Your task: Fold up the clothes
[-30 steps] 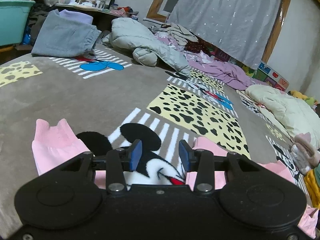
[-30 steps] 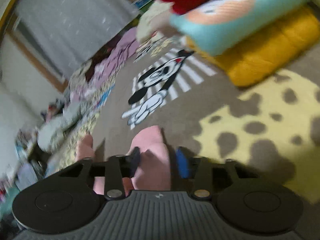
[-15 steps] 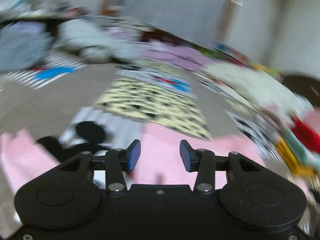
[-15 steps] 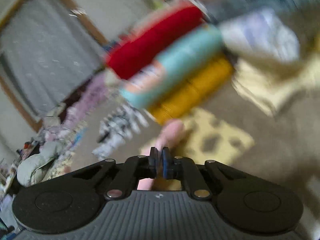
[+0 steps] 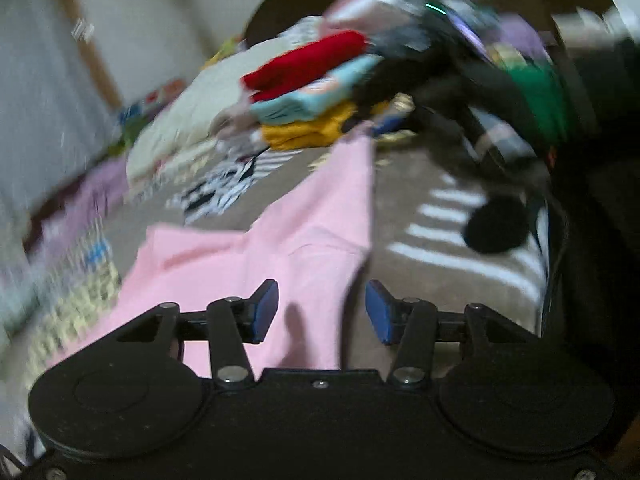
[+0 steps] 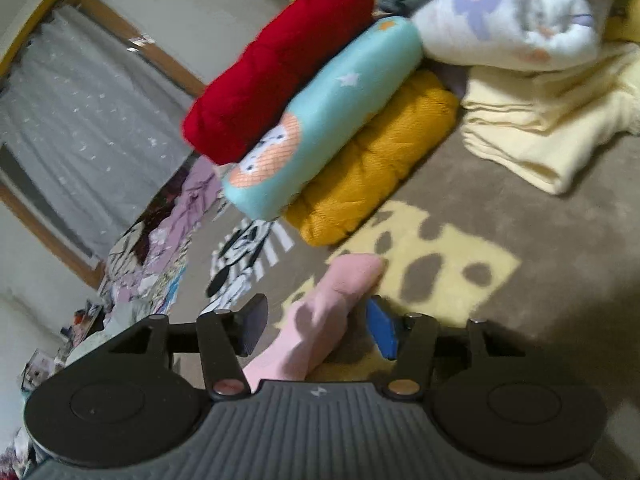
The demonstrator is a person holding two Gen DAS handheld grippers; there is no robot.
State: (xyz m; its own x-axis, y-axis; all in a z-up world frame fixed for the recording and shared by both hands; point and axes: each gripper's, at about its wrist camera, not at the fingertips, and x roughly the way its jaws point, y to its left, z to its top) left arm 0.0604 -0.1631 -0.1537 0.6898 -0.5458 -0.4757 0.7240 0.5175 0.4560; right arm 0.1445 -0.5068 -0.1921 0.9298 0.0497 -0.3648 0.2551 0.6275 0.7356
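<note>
A pink garment [image 5: 288,248] lies on the patterned blanket [image 5: 432,208], one edge stretched toward the far stack. My left gripper [image 5: 318,312] is open just above its near part, the cloth showing between the blue pads without being held. In the right wrist view a rolled pink end of the garment [image 6: 340,300] lies between the open jaws of my right gripper [image 6: 318,324], not clamped. In the left wrist view the other gripper shows as a dark blurred shape [image 5: 460,92] at the garment's far end.
A stack of folded clothes, red [image 6: 276,68], light blue [image 6: 320,120] and mustard [image 6: 372,160], stands just beyond the right gripper. Pale yellow folded cloth [image 6: 552,120] and a white printed piece [image 6: 512,20] lie to its right. Loose clothes and a grey curtain [image 6: 80,132] are at left.
The left gripper has swung right, from the Mickey print to over the pink garment. The right gripper shut on the pink end half a second ago and has now opened.
</note>
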